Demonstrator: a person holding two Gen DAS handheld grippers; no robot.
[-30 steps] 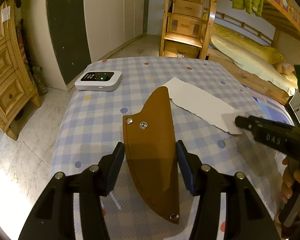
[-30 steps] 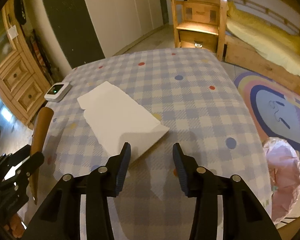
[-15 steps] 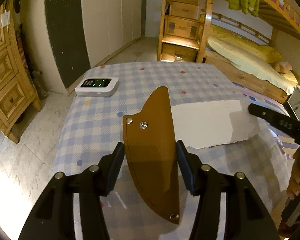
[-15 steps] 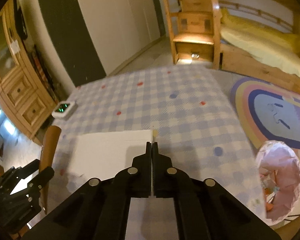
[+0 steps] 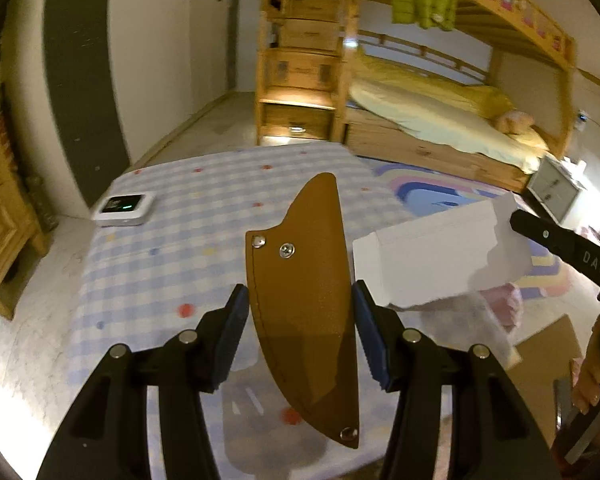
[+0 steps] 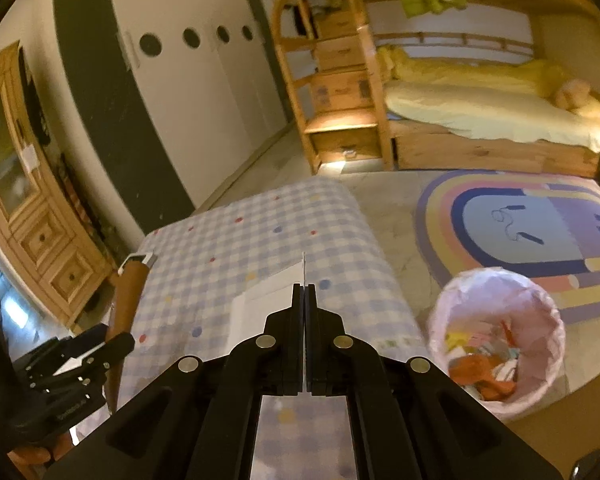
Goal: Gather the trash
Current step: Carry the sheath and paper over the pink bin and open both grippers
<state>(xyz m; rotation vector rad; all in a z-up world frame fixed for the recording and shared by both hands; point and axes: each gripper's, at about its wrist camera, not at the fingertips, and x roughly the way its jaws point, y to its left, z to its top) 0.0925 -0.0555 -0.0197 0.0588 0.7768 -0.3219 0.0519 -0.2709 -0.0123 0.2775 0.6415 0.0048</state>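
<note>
bin (image 6: 496, 344) beside table (image 6: 260, 240) | scale (image 5: 124, 210) far corner | rug (image 6: 520, 228) behind

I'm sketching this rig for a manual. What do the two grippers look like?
Both are matte black plastic with two angular fingers linked by arms with round silver pins. The left gripper has ribbed blue pads on its inner faces. The right gripper shows flat black fingertips, and from the left view white letters "DAS" on its side. No cables or sleeves are visible.

White paper (image 6: 268, 292) mostly hidden behind right gripper (image 6: 304, 292); bin (image 6: 496, 344) contents blurred.
</note>
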